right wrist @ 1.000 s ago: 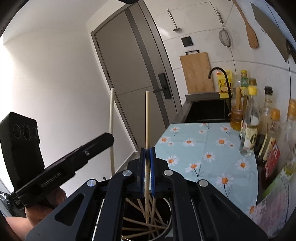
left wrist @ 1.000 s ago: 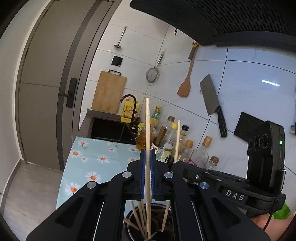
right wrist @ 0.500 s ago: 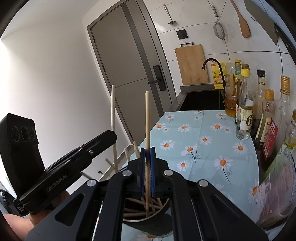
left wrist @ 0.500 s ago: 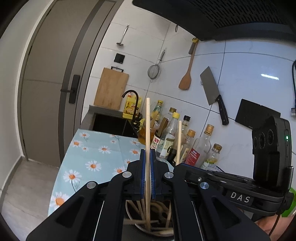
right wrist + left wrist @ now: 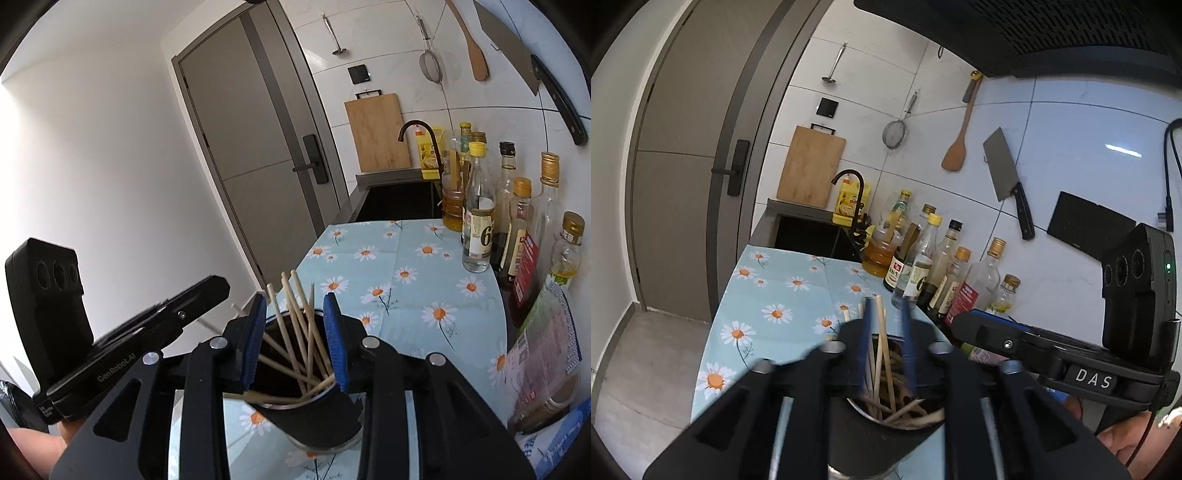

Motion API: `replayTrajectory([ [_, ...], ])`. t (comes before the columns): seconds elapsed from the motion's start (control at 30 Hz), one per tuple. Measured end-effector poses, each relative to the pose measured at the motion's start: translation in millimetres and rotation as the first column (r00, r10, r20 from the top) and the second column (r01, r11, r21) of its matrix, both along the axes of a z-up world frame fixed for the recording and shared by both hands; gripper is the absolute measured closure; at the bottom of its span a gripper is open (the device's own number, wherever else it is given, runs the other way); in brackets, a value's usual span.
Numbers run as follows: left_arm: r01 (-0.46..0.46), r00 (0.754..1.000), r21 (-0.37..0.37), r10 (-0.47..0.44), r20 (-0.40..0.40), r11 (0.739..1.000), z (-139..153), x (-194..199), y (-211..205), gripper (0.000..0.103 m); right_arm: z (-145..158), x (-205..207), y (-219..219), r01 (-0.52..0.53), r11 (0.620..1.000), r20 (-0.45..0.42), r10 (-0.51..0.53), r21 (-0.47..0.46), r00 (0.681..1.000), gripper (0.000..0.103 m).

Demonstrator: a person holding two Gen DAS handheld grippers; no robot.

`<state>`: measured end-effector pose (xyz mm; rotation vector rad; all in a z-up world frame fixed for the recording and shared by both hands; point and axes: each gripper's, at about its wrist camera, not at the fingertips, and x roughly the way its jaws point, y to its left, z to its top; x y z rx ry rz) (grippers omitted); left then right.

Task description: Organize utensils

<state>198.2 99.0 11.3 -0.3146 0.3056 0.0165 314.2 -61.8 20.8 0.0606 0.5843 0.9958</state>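
A round dark holder (image 5: 871,439) stands on the daisy tablecloth and holds several wooden chopsticks (image 5: 882,354). It also shows in the right wrist view (image 5: 314,424) with the chopsticks (image 5: 299,325) leaning inside. My left gripper (image 5: 886,332) is open just above the holder, its blue pads on either side of the sticks. My right gripper (image 5: 297,325) is open over the same holder, holding nothing. Each gripper shows in the other's view: the right one (image 5: 964,325) and the left one (image 5: 218,291).
A row of glass bottles (image 5: 938,266) lines the tiled wall. A sink (image 5: 812,236) with a black tap lies beyond the tablecloth (image 5: 406,273). A cleaver (image 5: 1004,177), spatula, strainer and cutting board hang on the wall. A plastic packet (image 5: 543,354) lies at the right.
Both grippers were each shut on an upright chopstick; both have opened, and the two chopsticks have dropped into the holder. The left gripper is blurred from motion.
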Motion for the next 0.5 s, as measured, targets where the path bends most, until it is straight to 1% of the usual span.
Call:
replayTrajectory([
  [0.2, 0.025, 1.0, 0.011, -0.025, -0.012, 1.0, 11.9, -17.8, -0.1, 0.08, 14.1, -17.4, -12.8, 0.023, 1.0, 0.011, -0.023, -0.002, 1.0, 0.07],
  [0.3, 0.051, 0.999, 0.023, -0.05, -0.011, 0.998, 19.9, -27.5, 0.6, 0.08, 23.9, -28.6, -22.7, 0.051, 0.999, 0.027, -0.051, -0.001, 0.998, 0.07],
  [0.43, 0.095, 0.995, 0.018, -0.095, -0.02, 0.995, 28.7, -39.1, 3.9, 0.079, 33.9, -48.9, -36.7, 0.098, 0.995, 0.037, -0.098, 0.006, 0.994, 0.069],
  [0.5, 0.129, 0.991, 0.018, -0.128, -0.033, 0.992, 32.1, -45.4, 3.2, 0.079, 36.2, -58.1, -43.2, 0.118, 0.993, 0.037, -0.118, 0.007, 0.992, 0.066],
])
